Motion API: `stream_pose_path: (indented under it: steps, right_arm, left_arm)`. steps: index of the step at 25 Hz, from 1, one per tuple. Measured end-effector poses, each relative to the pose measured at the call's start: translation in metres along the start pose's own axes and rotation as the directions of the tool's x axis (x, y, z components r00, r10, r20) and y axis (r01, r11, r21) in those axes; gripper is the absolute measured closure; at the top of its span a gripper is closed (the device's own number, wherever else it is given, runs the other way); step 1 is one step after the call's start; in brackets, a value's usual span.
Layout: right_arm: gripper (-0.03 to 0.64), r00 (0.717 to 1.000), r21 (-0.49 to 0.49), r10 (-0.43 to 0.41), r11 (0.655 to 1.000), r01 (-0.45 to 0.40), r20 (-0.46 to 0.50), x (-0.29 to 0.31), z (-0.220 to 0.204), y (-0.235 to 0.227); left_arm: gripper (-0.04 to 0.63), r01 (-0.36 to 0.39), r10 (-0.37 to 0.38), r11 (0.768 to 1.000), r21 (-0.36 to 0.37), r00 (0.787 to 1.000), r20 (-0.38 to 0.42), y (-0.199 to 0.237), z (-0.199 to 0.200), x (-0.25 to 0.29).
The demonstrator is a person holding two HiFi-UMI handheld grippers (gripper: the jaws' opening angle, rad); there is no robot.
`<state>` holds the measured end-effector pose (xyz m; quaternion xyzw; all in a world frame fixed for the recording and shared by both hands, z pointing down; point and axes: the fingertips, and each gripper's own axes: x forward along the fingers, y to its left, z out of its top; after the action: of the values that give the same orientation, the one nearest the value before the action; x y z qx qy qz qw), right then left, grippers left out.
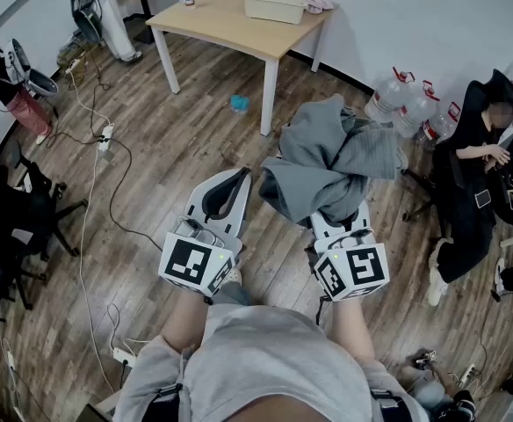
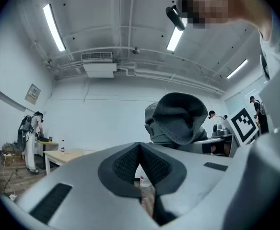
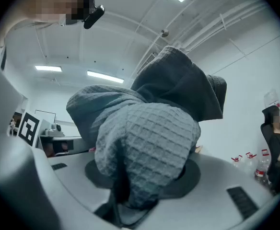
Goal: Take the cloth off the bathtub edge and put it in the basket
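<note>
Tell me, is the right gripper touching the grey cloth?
Touching. The right gripper view shows the grey cloth bunched between the jaws of the right gripper, which press on it.

Wooden table (image 1: pixel 230 20) by the wall, water jugs (image 1: pixel 397 99), seated person (image 1: pixel 472 174), power strip (image 1: pixel 105 136) on floor

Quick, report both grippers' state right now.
Left gripper: jaws shut, nothing between them.
Right gripper: jaws closed on the bunched grey cloth.
</note>
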<state>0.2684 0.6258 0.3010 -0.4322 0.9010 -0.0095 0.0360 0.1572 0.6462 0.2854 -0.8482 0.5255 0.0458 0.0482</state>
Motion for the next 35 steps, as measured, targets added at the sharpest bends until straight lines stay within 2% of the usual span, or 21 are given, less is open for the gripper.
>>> stream_pose_path:
  steps: [17,32,35]
  right_arm:
    - [0.417,0.999,0.011,-0.042,0.999,0.042,0.005,0.051,-0.004,0.009]
    - [0.410,0.994,0.027,-0.106,0.994,0.105,0.042,0.126,-0.012,0.032]
    - [0.408,0.994,0.037,-0.103,0.994,0.101,0.044,0.139,-0.015,0.036]
  left_arm:
    - [0.598,0.038,-0.038,0.999,-0.001,0.999,-0.004,0.051,-0.004,0.016]
    - [0.598,0.084,-0.085,0.996,0.028,0.996,0.018,0.140,-0.008,0.029]
    - [0.598,0.083,-0.083,0.996,0.016,0.996,0.016,0.158,-0.013,0.034]
